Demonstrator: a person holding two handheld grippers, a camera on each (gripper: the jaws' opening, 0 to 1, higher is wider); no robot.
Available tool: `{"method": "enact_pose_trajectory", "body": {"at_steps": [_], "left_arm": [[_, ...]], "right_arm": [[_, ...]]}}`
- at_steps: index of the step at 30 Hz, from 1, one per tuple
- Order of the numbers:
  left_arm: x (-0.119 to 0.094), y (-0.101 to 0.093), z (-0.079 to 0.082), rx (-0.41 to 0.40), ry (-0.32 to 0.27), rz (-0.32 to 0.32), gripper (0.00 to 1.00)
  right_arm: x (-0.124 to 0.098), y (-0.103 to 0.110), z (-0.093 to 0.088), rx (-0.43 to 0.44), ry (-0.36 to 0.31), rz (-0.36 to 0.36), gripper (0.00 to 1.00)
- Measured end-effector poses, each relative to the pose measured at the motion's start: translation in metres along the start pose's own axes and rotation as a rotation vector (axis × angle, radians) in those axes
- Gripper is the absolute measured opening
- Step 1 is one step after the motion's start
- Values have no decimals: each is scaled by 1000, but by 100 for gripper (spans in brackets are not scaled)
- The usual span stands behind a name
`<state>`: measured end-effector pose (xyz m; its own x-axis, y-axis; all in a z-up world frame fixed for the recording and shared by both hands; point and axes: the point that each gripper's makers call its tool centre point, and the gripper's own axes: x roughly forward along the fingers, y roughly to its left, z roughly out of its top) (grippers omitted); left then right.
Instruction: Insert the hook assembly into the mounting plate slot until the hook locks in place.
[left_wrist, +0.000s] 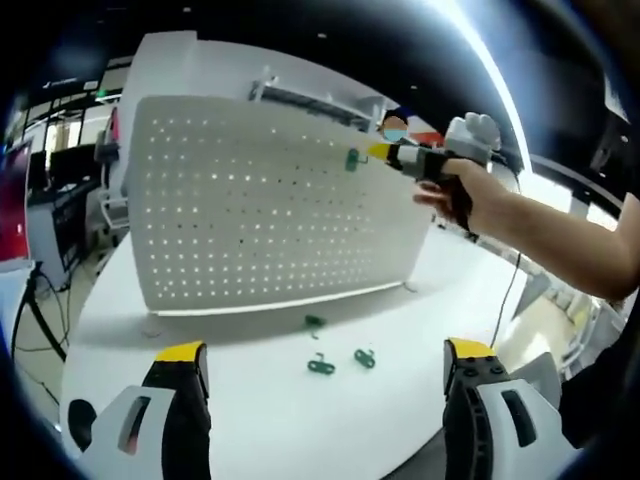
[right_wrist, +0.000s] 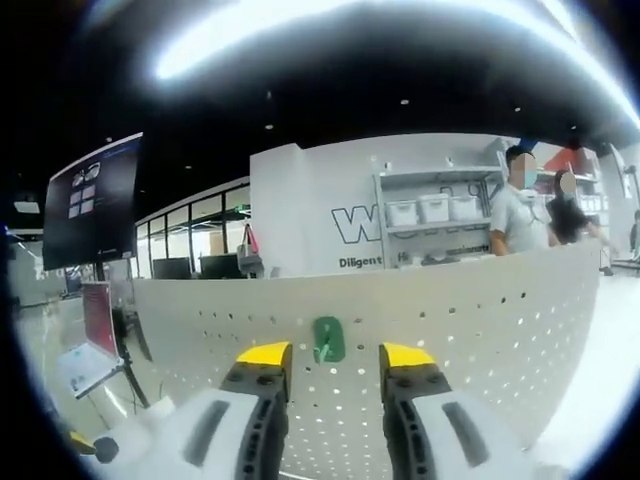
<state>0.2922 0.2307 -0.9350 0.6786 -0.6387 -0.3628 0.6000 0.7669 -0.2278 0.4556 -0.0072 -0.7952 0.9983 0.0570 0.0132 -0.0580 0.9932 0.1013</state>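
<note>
In the left gripper view, the left gripper is hovering low over the white worktop, its yellow-tipped jaws standing wide apart with nothing between them. Just beyond the jaws, three spare green hooks are lying loose on the worktop, near the foot of the white perforated mounting plate, which is standing upright across the worktop. Higher up, by the plate's upper right corner, the right gripper is reaching in from the right, held in a person's hand, with a green hook assembly sitting at its yellow tip against the plate.

In the right gripper view, the right gripper is facing the plate close up. Its jaws are standing slightly apart, and the green hook assembly is sitting in the gap between the tips, against the plate's holes just under the top edge. Whether the jaws are pinching it or only flanking it cannot be told. Beyond the plate, a dark monitor is hanging at left, and a shelf unit with white bins is standing against a white wall, with two people beside it.
</note>
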Motion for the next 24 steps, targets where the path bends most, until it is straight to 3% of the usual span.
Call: {"method": "enact_pose_trajectory", "body": {"at_steps": [9, 24], "left_arm": [[-3, 1, -6, -1, 18, 14, 99], [-11, -4, -25, -10, 65, 29, 98]], "right_arm": [[-30, -14, -13, 10, 41, 8, 34], [-67, -24, -76, -46, 215, 58, 34]]}}
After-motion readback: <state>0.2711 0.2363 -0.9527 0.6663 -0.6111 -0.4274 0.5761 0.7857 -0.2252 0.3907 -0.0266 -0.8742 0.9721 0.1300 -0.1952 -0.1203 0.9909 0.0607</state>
